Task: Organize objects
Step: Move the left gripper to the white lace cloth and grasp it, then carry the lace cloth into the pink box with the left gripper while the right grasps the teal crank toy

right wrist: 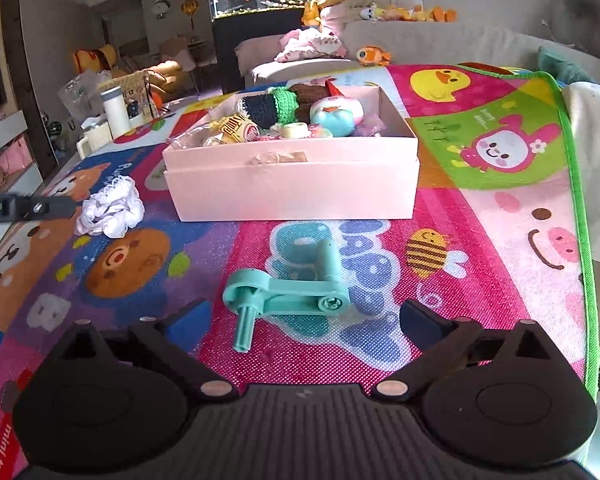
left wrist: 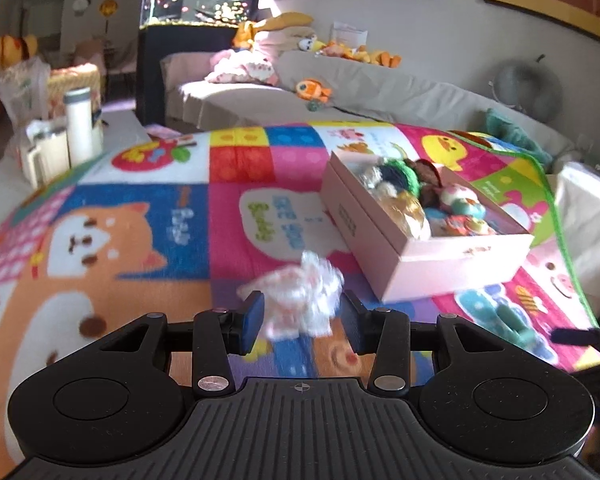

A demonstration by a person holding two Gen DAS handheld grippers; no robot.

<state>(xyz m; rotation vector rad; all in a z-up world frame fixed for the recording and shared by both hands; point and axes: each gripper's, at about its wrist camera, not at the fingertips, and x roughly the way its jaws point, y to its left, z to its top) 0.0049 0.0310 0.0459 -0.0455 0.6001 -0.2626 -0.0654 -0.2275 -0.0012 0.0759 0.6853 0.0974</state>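
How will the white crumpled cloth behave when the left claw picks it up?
The white cloth looks soft and bunched, so it will probably squash and hang limp. It seems light, lying loosely on the mat. The left claw may catch only some folds.

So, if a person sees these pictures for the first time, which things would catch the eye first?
Probably the colourful cartoon play mat that covers the whole surface, and the pink box full of small toys standing on it. Next, the white scrunchie lying between the open fingers of the left gripper, and the mint-green plastic crank handle on the mat just ahead of the wide-open right gripper.
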